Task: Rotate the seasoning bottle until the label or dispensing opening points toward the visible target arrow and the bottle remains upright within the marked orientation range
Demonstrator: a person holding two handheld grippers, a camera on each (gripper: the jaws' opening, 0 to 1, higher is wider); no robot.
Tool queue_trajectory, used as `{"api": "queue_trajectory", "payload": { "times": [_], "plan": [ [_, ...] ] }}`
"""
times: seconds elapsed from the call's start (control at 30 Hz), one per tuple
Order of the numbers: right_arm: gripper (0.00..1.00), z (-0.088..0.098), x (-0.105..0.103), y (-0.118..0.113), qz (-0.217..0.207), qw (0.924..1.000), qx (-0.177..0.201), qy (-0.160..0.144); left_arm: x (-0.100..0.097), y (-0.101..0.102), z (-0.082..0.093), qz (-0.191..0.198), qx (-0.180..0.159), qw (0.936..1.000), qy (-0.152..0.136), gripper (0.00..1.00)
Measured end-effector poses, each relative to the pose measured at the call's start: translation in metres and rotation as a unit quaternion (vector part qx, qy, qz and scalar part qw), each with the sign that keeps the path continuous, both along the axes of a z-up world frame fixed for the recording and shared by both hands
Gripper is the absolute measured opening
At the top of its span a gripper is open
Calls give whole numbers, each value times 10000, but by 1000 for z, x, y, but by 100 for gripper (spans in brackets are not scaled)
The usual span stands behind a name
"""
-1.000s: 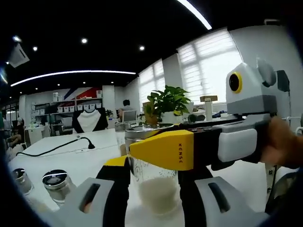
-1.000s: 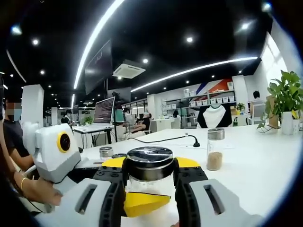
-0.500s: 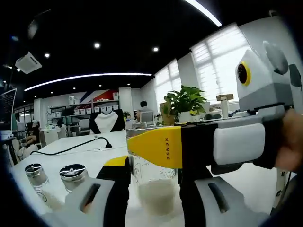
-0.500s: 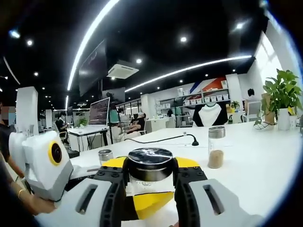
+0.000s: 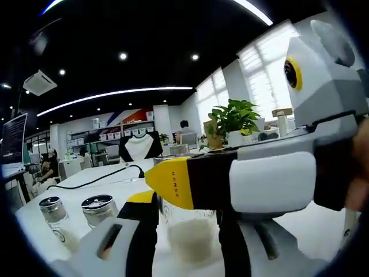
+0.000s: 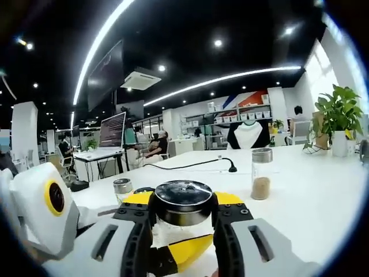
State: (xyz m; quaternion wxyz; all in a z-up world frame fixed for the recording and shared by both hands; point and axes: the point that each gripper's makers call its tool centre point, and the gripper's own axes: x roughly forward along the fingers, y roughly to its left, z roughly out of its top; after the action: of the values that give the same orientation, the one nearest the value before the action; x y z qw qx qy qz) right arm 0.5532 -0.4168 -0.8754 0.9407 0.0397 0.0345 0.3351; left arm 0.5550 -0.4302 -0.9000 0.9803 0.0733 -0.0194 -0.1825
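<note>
**Seasoning bottle pinched twice: low on the glass and at the cap**

Stands upright on the white table [image 6: 323,196]: a clear seasoning bottle [image 5: 185,228] with pale powder settled in its lower part, caught between the jaws of the left gripper [image 5: 187,231]. Jaws pressed against the glass on both sides, low on the body. Crossing just above from the right, the right gripper [image 5: 173,183], yellow-tipped, black and grey behind, laid across the bottle's top and held by a hand [image 5: 360,167] at the edge of the left gripper view.

In the right gripper view, the same seasoning bottle [image 6: 181,202] seen from the top end: dark shiny cap seated between the right gripper [image 6: 183,214] jaws, both closed against the neck just under the cap. Below and between those jaws, the yellow tip of the left gripper [image 6: 187,253], lower on the glass; its grey body off to the left.

Left of the left gripper's jaws, two small shakers [image 5: 75,212] with metal lids, side by side, apart from the held bottle. Ahead and right of the right gripper, a tall jar [image 6: 261,173] with brown contents, well apart. Beyond it, a black cable [image 6: 190,165] across the table. Farther right, a potted plant [image 6: 337,118].
</note>
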Motion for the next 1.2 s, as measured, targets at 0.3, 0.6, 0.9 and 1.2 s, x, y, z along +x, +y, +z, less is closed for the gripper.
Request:
{"api": "queue_trajectory", "payload": {
  "times": [0.3, 0.6, 0.9, 1.2],
  "plan": [
    [38, 5, -1, 4, 101, 9998, 54, -180, -2, 3, 4, 5, 87, 9999, -120, 41],
    [37, 15, -4, -2, 240, 9984, 317, -396, -5, 0, 12, -303, 77, 9991, -302, 41],
    [37, 16, -11, -8, 617, 9970, 295, -369, -10, -5, 11, -932, 94, 9955, -176, 42],
    [36, 23, -16, -8, 859, 9947, 311, -471, -12, -10, 19, -1399, -23, 9900, -157, 43]
  ]
}}
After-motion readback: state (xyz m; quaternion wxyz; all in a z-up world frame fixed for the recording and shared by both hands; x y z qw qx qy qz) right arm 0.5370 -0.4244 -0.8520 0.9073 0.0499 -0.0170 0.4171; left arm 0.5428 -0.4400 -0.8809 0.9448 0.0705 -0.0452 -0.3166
